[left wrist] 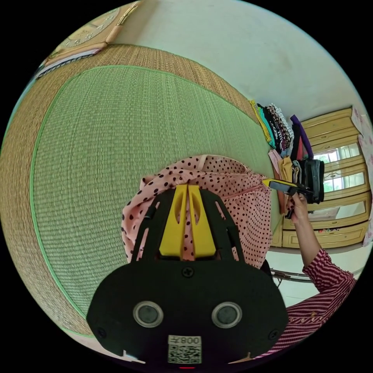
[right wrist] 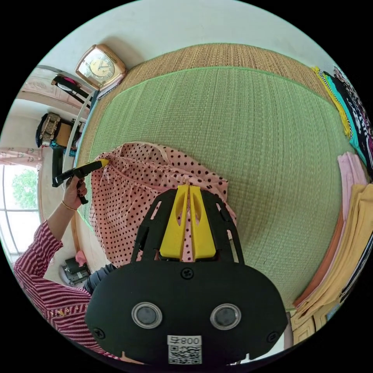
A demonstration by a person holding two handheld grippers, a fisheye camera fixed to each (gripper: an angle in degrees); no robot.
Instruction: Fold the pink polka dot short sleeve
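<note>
The pink polka dot short sleeve (left wrist: 241, 206) is held up by its top edge between the two grippers and hangs over the near edge of the green mat (left wrist: 116, 147). My left gripper (left wrist: 188, 187) is shut on one end of that edge, with dotted cloth pinched between the yellow jaws. The right gripper (left wrist: 268, 182) shows at the right, gripping the other end. In the right gripper view, my right gripper (right wrist: 189, 187) is shut on the garment (right wrist: 132, 194), and the left gripper (right wrist: 104, 161) holds the far corner in a hand.
The woven mat (right wrist: 252, 136) has a brown border. A stack of folded clothes (left wrist: 278, 128) lies at its side, also as a pile (right wrist: 349, 217). A clock (right wrist: 100, 67) leans at the far corner. Wooden cabinets (left wrist: 342, 186) stand behind. A striped sleeve (left wrist: 330, 276) is near.
</note>
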